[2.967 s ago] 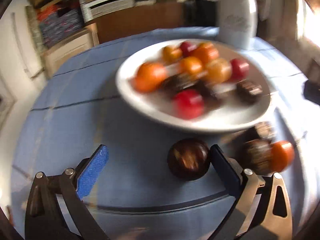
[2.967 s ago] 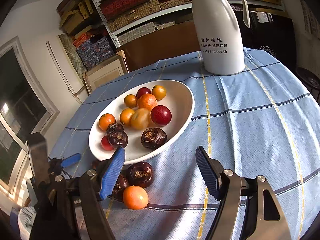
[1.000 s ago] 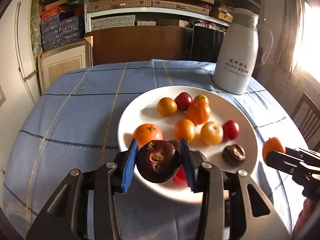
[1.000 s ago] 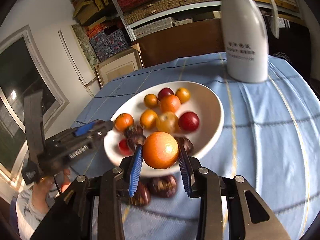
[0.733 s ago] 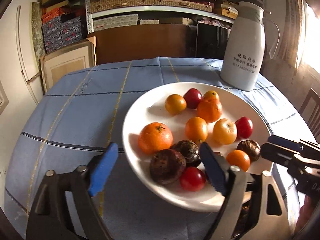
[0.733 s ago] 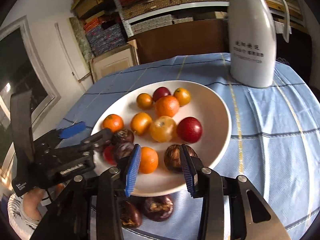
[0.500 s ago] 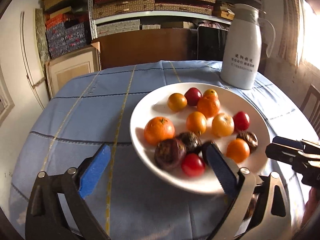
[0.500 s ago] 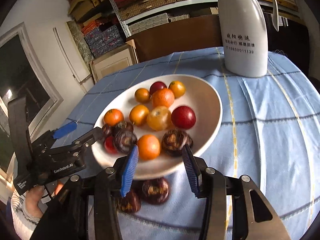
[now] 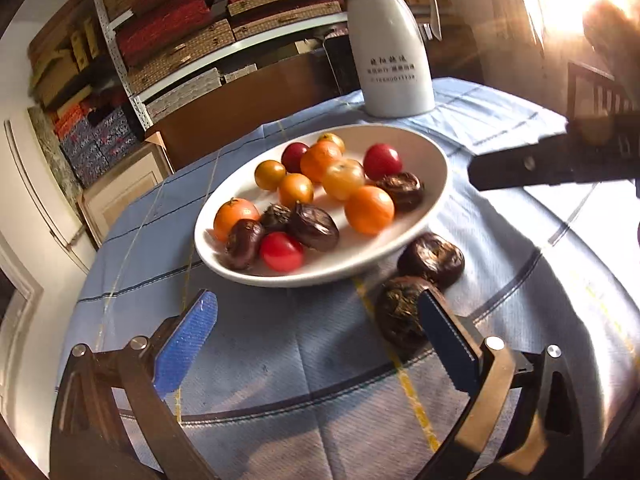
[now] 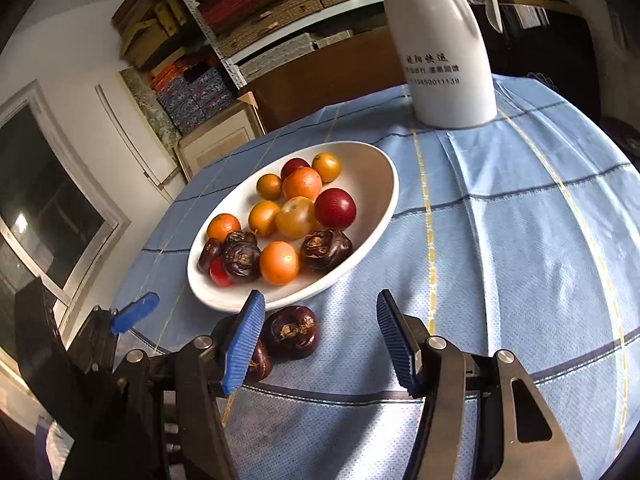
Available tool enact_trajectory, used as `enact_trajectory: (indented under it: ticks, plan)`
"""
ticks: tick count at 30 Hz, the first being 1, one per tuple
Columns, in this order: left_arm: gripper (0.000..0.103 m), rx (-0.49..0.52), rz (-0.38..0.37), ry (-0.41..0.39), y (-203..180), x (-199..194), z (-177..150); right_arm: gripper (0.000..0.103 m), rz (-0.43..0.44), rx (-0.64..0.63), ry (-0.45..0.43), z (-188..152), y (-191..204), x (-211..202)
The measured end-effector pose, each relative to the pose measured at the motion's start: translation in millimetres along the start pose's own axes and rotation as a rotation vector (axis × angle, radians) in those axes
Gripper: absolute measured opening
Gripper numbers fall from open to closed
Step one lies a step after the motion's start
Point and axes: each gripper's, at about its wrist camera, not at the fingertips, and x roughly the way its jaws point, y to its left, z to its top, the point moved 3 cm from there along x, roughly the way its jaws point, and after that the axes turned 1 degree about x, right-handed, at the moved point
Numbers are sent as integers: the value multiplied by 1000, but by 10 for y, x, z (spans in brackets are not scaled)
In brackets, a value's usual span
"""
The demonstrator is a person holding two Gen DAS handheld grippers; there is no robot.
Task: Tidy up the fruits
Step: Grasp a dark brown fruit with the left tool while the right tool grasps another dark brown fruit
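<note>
A white plate [image 9: 430, 160] [image 10: 374, 184] holds several oranges, red fruits and dark wrinkled fruits on the blue checked tablecloth. Two more dark fruits lie on the cloth by the plate's near rim, one [image 9: 432, 258] [image 10: 294, 330] in the open. The other [image 9: 396, 316] [image 10: 258, 356] is partly hidden behind a finger in each view. My left gripper [image 9: 316, 308] hangs over bare cloth, its jaws opening wide with nothing between them. My right gripper [image 10: 320, 304] is opening too; the dark fruit sits just inside its left finger, untouched.
A white thermos jug [image 9: 392, 48] [image 10: 444, 52] stands behind the plate. Shelves of flat boxes [image 10: 256, 8] fill the back wall. A wooden chair [image 9: 592, 84] stands at the table's right side. The cloth to the right of the plate [image 10: 500, 240] is bare.
The left gripper let go of a dark fruit and the right gripper an orange; both now lie on the plate. Both grippers opened and drew back toward the near edge.
</note>
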Motion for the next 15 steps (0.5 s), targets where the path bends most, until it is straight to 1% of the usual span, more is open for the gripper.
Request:
enact_trajectory:
  ticks: [2, 4, 8, 12, 15]
  plan:
    - [98, -15, 17, -3, -3, -44, -6, 60, -5, -7, 2, -8, 8, 2]
    - [98, -53, 1, -13, 19, -118, -17, 66, -17, -17, -4, -21, 24, -18]
    - [98, -106, 2, -37, 65, -260, -45, 68, -22, -20, -9, -48, 35, -54]
    - [98, -124, 3, -59, 84, -346, -24, 69, -20, -24, -14, -67, 62, -85]
    - [98, -121, 12, -71, 73, -400, -12, 74, -18, -28, -19, -84, 85, -116]
